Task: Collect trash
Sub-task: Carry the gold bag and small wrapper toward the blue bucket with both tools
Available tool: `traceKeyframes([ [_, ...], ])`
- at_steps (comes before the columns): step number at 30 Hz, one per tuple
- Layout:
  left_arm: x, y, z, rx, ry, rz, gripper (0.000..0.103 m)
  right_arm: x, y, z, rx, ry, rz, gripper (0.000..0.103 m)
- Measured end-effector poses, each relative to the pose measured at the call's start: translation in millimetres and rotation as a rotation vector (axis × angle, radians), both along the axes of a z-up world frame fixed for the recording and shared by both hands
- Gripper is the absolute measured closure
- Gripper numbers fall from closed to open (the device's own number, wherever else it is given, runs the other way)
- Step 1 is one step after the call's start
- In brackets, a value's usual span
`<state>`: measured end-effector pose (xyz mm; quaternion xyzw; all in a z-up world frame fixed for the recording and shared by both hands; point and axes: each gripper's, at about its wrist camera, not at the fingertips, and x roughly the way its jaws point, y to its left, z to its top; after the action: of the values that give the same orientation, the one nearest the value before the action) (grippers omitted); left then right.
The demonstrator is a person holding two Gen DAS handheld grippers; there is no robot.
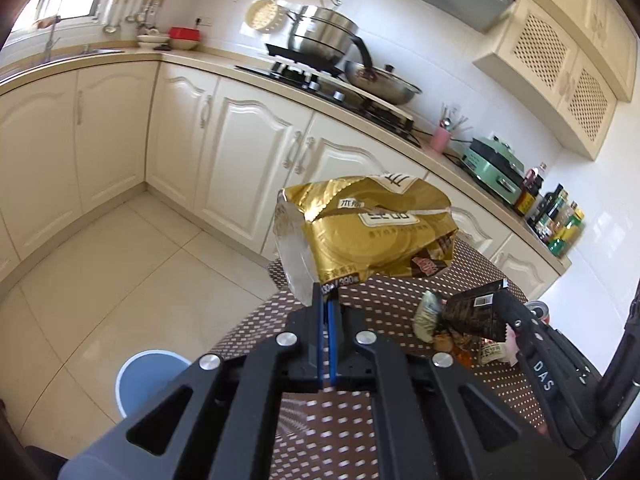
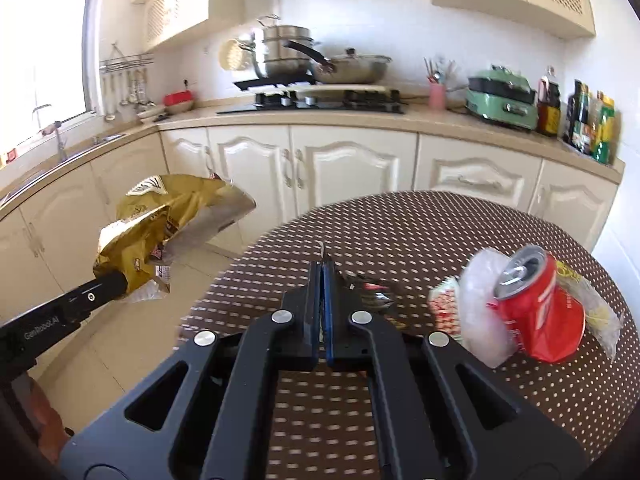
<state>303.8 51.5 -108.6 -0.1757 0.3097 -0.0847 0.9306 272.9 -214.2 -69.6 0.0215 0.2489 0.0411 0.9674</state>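
My left gripper is shut on the corner of a crumpled gold snack bag and holds it in the air past the left edge of the round dotted table. The bag and the left gripper also show in the right wrist view. My right gripper is shut on a dark brown wrapper, which also shows in the left wrist view, just above the table. A crushed red can, clear plastic and small wrappers lie on the table.
A blue bin stands on the tiled floor left of the table. Cream cabinets and a counter with stove, pots, a green appliance and bottles run behind.
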Motion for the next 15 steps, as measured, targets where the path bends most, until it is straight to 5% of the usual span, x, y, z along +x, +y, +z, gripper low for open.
traceKeyframes([
  [6,-12.1,33.0,-2.4,-0.019,0.009,0.036,0.101,-12.5,31.5,13.1,-0.002,-0.022,0.048,0.102],
  [12,-16.6,46.3,-15.1,-0.02,0.044,0.035,0.101,-3.1,42.8,-14.8,0.03,0.117,0.06,0.1],
  [14,-17.6,46.0,-19.6,-0.025,0.053,0.028,0.101,-3.8,44.8,-24.5,0.049,0.153,0.055,0.081],
  [15,-17.9,45.2,-21.2,-0.023,0.057,0.028,0.101,-2.9,47.9,-30.2,0.037,0.177,0.046,0.042],
])
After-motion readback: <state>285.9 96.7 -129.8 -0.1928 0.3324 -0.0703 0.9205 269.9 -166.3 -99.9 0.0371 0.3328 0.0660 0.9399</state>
